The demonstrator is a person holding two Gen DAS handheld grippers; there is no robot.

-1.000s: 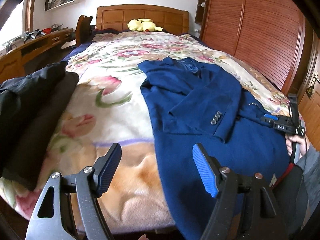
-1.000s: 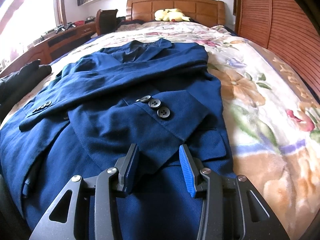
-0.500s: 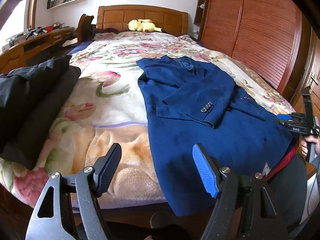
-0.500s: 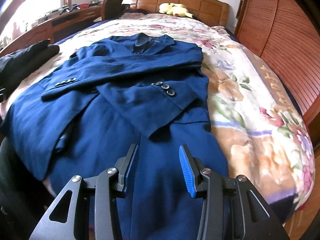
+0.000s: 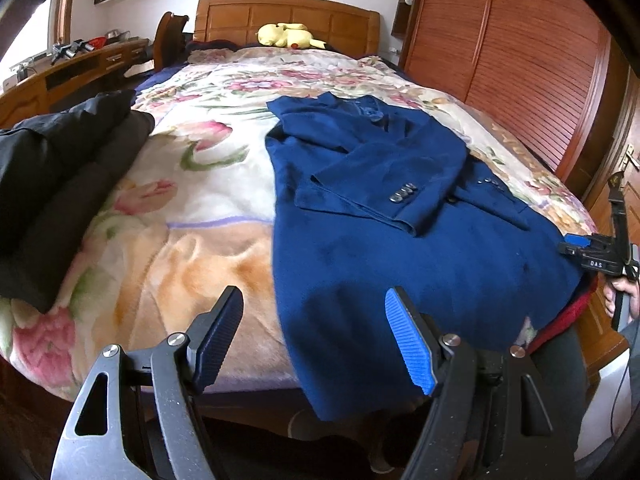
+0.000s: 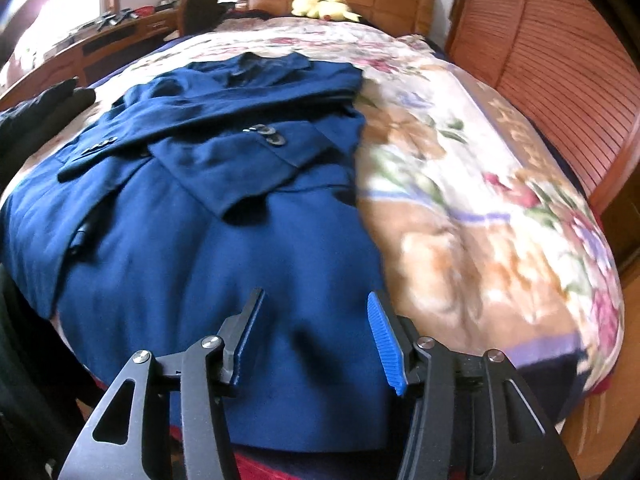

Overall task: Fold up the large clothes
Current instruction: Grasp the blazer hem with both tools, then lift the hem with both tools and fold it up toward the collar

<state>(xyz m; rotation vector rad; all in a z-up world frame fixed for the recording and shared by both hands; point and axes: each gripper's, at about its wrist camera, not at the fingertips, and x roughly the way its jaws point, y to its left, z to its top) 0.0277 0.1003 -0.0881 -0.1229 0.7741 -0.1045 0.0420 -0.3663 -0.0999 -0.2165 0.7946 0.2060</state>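
**Blue jacket laid out on the bed, both claws empty**

A dark blue woven suit jacket (image 5: 400, 208) lies flat on the flowered cream blanket (image 5: 192, 184) of a wooden bed, collar toward the far headboard (image 5: 288, 20) and hem hanging over the near edge. Both sleeves are folded across its front, each cuff showing a row of small dark buttons (image 6: 266, 134). In the left wrist view the jacket covers the right half of the bed; in the right wrist view it covers the left half.

The left gripper (image 5: 314, 338) hovers above the near bed edge, over the jacket's left hem, jaws wide apart with nothing between them. The right gripper (image 6: 316, 330) hangs over the jacket's near right hem; its jaws have just been opening and now stand partly apart, clear of the cloth and holding nothing. In the left wrist view it shows at the far right, with fingers (image 5: 618, 292) wrapped round its handle.

A heap of black clothing (image 5: 60, 184) rests on the left side of the bed. A yellow plush toy (image 5: 286, 36) sits against the headboard. Slatted wooden wardrobe doors (image 5: 520, 60) line the right wall, and a wooden desk (image 5: 80, 68) stands at the far left.
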